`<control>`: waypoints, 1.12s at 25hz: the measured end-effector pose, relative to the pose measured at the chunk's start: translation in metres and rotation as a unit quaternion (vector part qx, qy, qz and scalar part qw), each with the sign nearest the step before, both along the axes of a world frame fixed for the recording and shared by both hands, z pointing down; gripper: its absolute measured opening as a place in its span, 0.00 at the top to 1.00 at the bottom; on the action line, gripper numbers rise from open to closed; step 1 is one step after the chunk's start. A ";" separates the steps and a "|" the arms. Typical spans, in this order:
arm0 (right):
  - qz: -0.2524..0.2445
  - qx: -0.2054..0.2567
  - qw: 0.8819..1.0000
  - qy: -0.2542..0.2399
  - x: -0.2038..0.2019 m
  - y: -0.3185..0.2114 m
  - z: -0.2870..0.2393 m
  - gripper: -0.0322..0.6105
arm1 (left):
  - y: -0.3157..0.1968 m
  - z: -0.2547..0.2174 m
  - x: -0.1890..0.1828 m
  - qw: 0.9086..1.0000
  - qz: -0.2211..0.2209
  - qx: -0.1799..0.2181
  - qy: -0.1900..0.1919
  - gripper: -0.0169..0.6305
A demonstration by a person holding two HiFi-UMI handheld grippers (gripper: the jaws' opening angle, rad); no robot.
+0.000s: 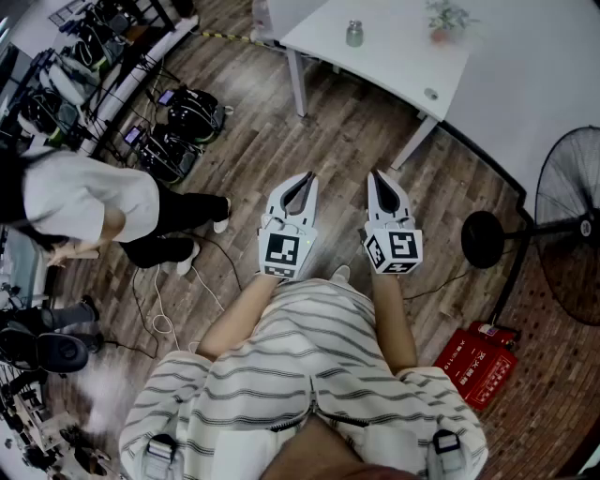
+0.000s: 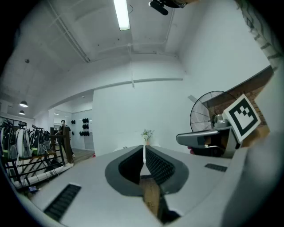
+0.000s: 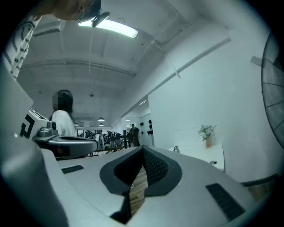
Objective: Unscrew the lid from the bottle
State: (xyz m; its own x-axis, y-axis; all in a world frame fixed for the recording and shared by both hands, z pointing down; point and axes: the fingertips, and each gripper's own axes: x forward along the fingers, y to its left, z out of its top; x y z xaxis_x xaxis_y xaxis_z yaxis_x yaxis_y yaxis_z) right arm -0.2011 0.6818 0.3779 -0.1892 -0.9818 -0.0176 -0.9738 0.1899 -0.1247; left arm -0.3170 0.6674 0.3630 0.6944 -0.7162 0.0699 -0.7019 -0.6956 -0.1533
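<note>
- Head view: you stand on the wood floor (image 1: 328,141), well apart from the white bench (image 1: 394,58). Judging by that, the task has not begun.
- The bottle (image 1: 354,34) is a small metal one, standing upright toward the bench's left end as you face it. Nothing touches it.
- Its lid (image 1: 354,25) appears to be on, though it is too small here to be sure.
- Your left gripper (image 1: 302,186) is held level and points toward the bench. In the left gripper view its jaws are pressed together with nothing between them.
- Your right gripper (image 1: 382,186) is beside it and also aims at the bench. In the right gripper view its jaws meet and are empty, and the bottle shows far off on the bench beyond them.
- A small potted plant (image 1: 441,21) stands toward the bench's right end.
- A small round object (image 1: 430,94) lies near the bench's front edge. It is too small to name.
- Done so far: nothing.
- Left to do, as I judge it: step up to the bench and open both grippers. Hold the bottle's body with one and close the other on the lid, then twist until the lid comes free and lift it off.
</note>
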 end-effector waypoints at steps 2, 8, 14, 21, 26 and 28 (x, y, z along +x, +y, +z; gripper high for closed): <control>-0.006 0.003 1.000 -0.002 0.014 0.001 -0.003 0.94 | 0.002 0.002 0.014 1.000 -0.004 -0.001 0.000 0.97; -0.026 0.017 0.999 0.013 0.046 -0.002 -0.007 0.94 | -0.003 0.008 0.050 1.000 -0.018 -0.003 -0.008 0.97; -0.019 0.015 1.000 0.009 0.069 -0.014 -0.004 0.94 | -0.007 0.020 0.075 0.999 -0.020 -0.014 -0.022 0.97; -0.018 0.010 1.000 0.011 0.084 -0.046 0.003 0.94 | -0.041 0.037 0.096 0.999 -0.018 -0.033 -0.013 0.97; -0.030 0.004 0.999 0.019 0.097 -0.093 0.009 0.94 | -0.089 0.046 0.117 0.999 -0.013 -0.040 -0.004 0.97; -0.033 0.008 0.999 0.023 0.102 -0.121 0.006 0.94 | -0.117 0.044 0.125 0.999 -0.010 -0.038 0.001 0.97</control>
State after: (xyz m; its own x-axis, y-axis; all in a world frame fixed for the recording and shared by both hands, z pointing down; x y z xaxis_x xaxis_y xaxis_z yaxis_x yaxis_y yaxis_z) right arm -0.0988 0.5611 0.3835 -0.2543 -0.9668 -0.0234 -0.9638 0.2553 -0.0770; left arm -0.1916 0.5504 0.4072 0.6802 -0.7225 0.1234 -0.7158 -0.6911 -0.1000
